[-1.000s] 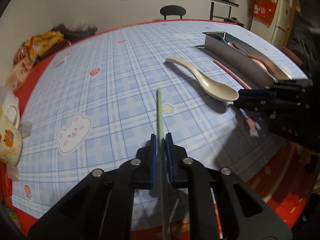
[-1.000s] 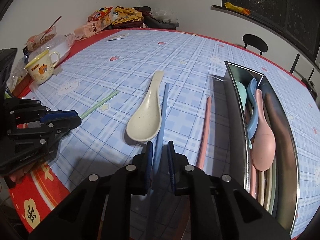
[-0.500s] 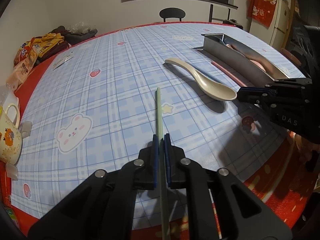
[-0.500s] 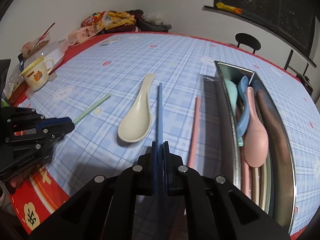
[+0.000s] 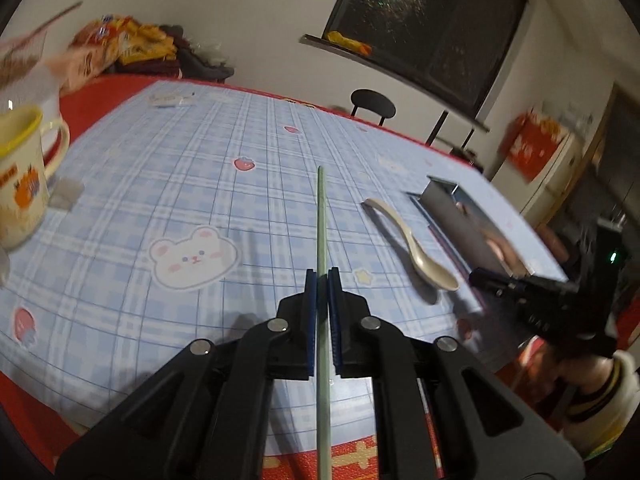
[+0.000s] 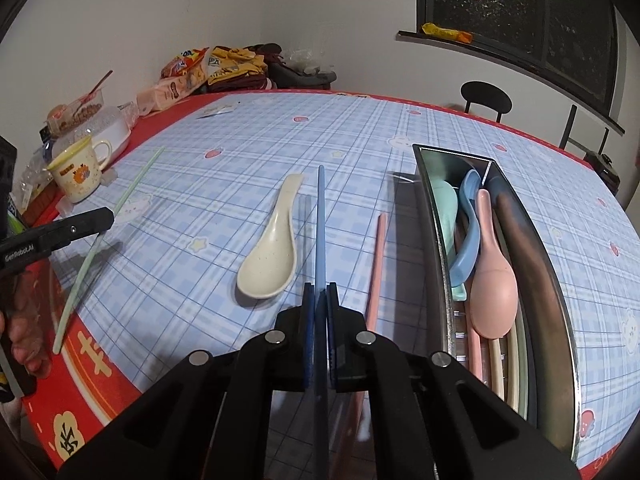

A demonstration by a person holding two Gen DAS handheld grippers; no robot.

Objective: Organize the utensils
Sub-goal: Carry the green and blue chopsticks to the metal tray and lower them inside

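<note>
1. Fingers first: the left gripper (image 5: 322, 276) has its blue-padded fingers (image 5: 309, 300) pinched tight on the green chopstick (image 5: 321, 216), a thin matte rod running straight out ahead of the tips and back under the black body.
2. From the right wrist view, that green chopstick (image 6: 120, 204) hangs tilted above the table edge, one end over the red border.
3. Left of it stands one cream mug (image 6: 76, 174) with a yellow rim and an orange print.
4. Moving right, one cream spoon (image 6: 272, 252), glossy with a deep oval bowl, lies on the blue plaid tablecloth (image 6: 192, 200), bowl toward the camera.
5. Just beside it, the right gripper (image 6: 319, 292) is clamped shut on the blue chopstick (image 6: 321, 224), which sticks forward between the pads, lifted, casting a faint shadow.
6. Next, one pink chopstick (image 6: 378, 264) lies flat on the cloth, close alongside the tray's wall.
7. Far right, the shiny steel tray (image 6: 556, 280), long and narrow, holds three spoons: mint (image 6: 444, 208), blue (image 6: 466, 248), and pink (image 6: 494, 284), with several pale chopsticks beneath that I can't count.
</note>
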